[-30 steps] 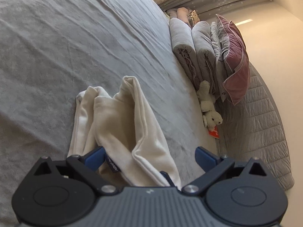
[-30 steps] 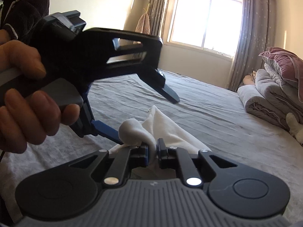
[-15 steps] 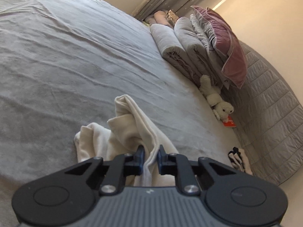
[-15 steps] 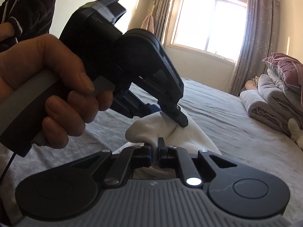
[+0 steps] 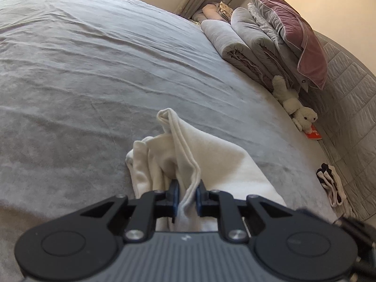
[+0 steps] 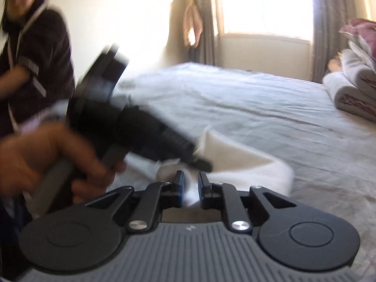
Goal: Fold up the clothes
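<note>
Grey bedding stretches across the bed (image 5: 94, 70), with rolled quilts (image 5: 237, 47), a pink pillow (image 5: 298, 37) and a stuffed toy (image 5: 296, 108) along its far edge, and a window (image 6: 265, 4) glaring behind. The cream garment (image 5: 211, 162) lies bunched near the bed's near edge, right in front of me

A second ago my left gripper (image 5: 187, 193) stood wide open over the cloth; now its fingers are clamped on a raised ridge of the fabric. My right gripper (image 6: 189, 189) was pinched tight on the cloth then, and now its fingers stand a little apart with white cloth between them, so I judge that grip is thinner, or slackening. With both ends in hand I can, I think, lift and spread the garment, so the fold itself is not yet begun

My right view is smeared by motion: the left gripper and my left hand (image 6: 49, 162) cross it as a dark blur and cover much of the cloth. I cannot tell what kind of garment this is, nor where its hem or sleeves lie. A small dark-and-white item (image 5: 329, 183) at the bed's right edge is too small to name
</note>
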{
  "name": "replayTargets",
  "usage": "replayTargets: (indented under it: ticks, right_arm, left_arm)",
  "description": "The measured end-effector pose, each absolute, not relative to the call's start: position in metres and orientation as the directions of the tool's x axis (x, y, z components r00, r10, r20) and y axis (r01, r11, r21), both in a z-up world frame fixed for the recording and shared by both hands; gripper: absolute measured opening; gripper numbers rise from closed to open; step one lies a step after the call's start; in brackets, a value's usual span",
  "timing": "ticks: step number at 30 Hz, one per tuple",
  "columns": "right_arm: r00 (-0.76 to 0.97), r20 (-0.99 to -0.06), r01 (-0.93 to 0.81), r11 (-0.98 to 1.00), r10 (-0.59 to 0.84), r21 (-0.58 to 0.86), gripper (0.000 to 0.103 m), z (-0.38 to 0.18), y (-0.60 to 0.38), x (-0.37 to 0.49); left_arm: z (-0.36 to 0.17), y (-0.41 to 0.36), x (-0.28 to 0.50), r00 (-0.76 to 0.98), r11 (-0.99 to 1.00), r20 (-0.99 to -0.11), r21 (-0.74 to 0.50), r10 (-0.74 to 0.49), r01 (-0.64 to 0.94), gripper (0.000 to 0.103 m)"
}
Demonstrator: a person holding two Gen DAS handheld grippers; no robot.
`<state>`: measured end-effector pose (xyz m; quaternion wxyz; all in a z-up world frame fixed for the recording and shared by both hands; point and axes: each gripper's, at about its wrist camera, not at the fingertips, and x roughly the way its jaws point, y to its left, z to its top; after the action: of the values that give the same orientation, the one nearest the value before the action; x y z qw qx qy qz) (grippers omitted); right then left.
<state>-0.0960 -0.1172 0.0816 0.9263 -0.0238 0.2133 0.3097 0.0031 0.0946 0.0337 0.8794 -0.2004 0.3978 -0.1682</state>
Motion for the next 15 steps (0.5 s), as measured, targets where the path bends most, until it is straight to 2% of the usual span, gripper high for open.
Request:
replayTargets:
  ticks: [4,9,12,15]
  right_arm:
    - [0.693,-0.407,-0.511,0.804,0.595,0.305,0.017,0.087,-0.156,-0.065]
    - [0.652,-0.564,-0.498,0.847,0.507,0.186,0.018,0.053,-0.132,-0.061]
    - [0.647,-0.592,-0.497,0.855,0.480,0.150,0.018,0.046,-0.126,-0.068]
    - [0.658,-0.598,-0.498,0.860,0.458,0.111,0.020,0.039,-0.124,-0.074]
  left_arm:
    - [0.035,0.095,0.002,0.632,0.862,-0.627,-0.487,-0.455,0.137,0.015]
    - [0.034,0.097,-0.002,0.626,0.855,-0.627,-0.500,-0.465,0.134,0.018]
    - [0.041,0.104,-0.007,0.636,0.855,-0.625,-0.506,-0.453,0.112,0.021]
    - [0.066,0.108,-0.021,0.716,0.889,-0.581,-0.440,-0.387,0.124,0.021]
